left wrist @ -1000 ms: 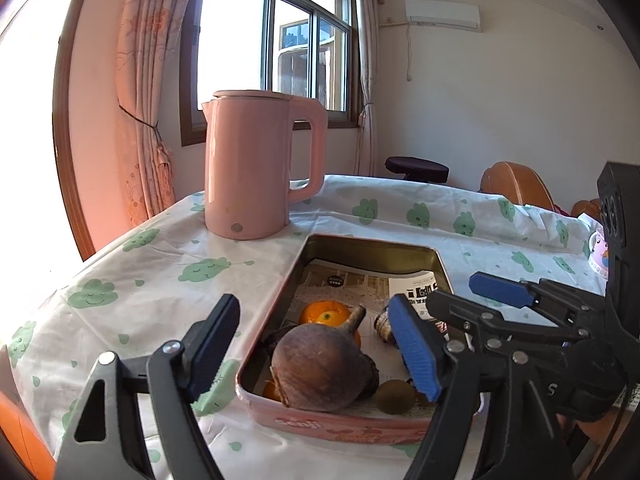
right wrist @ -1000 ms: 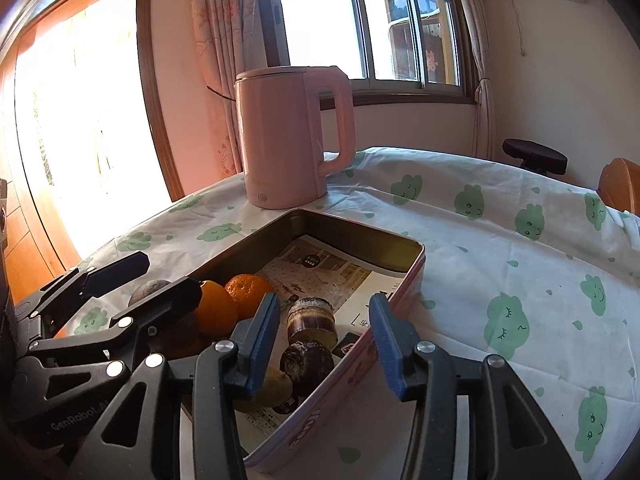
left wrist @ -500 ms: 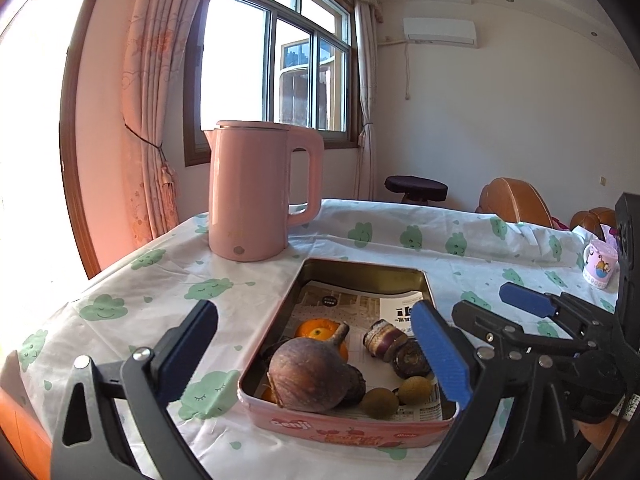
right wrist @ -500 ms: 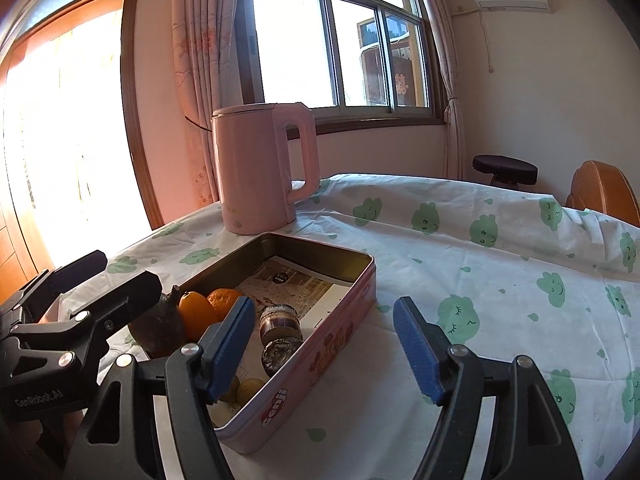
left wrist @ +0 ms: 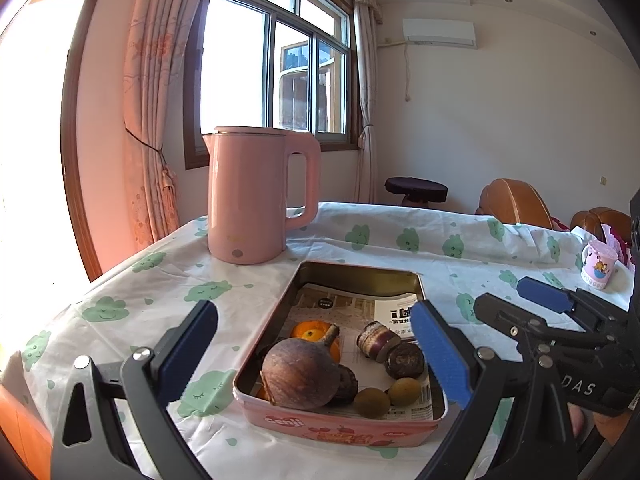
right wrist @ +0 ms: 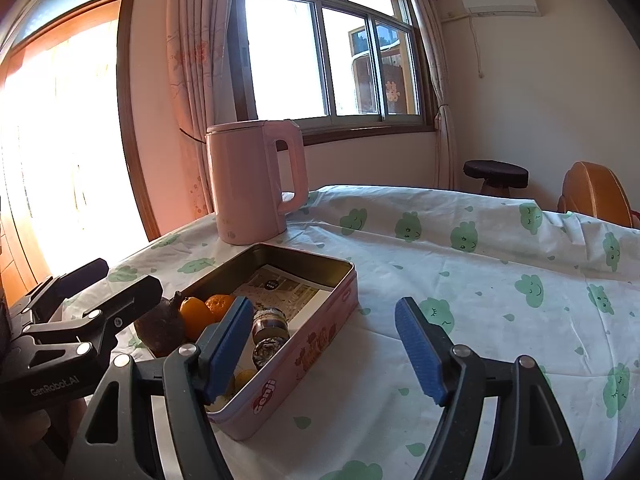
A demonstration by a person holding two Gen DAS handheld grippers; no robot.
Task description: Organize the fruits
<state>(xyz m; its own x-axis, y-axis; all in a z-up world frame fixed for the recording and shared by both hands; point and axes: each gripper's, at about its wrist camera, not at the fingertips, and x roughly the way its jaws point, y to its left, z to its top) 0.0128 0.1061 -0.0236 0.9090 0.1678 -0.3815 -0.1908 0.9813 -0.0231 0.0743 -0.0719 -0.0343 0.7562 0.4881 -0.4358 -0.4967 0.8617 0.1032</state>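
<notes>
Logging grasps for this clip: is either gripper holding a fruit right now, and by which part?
Nothing is held. The left gripper and right gripper are both open and empty; the fruit lies in the pink tin.

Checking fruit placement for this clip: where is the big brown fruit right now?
The big brown fruit lies in the pink tin, at its near-left corner in the left wrist view, in front of the orange.

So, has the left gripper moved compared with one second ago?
Yes. The left gripper has pulled back and up from the pink tin: the tin and the pink kettle now look smaller and farther away. Its jaws stand wider open.
</notes>
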